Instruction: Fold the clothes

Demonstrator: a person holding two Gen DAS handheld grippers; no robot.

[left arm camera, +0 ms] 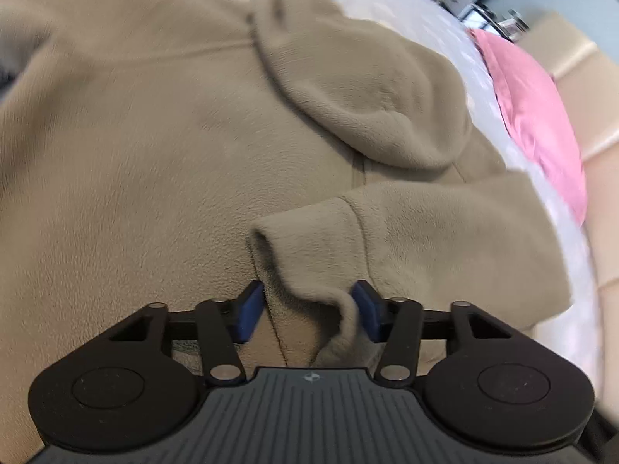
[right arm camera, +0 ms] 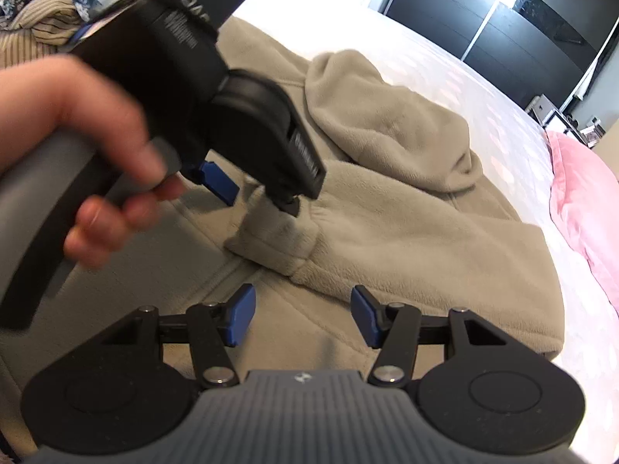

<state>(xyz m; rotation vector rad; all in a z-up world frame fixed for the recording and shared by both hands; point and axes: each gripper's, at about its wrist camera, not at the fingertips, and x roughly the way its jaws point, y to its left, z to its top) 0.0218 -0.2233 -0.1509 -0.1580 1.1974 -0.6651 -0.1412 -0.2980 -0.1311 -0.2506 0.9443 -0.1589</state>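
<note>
While the beige fleece hoodie (left arm camera: pixel 162 162) lies flat on the white bed (right arm camera: pixel 387 34), the left gripper (left arm camera: pixel 309 309) has its jaws parted around the sleeve cuff (left arm camera: pixel 305 270), not pinching. The right gripper (right arm camera: pixel 303 315) hovers spread and empty. Best to lay the cuff squarely across the chest before withdrawing.

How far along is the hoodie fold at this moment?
Early. The beige hoodie lies spread on the bed, and one sleeve is already across the body. The left gripper is open around the sleeve cuff; the right gripper hovers open. Hood and body remain unfolded.
</note>
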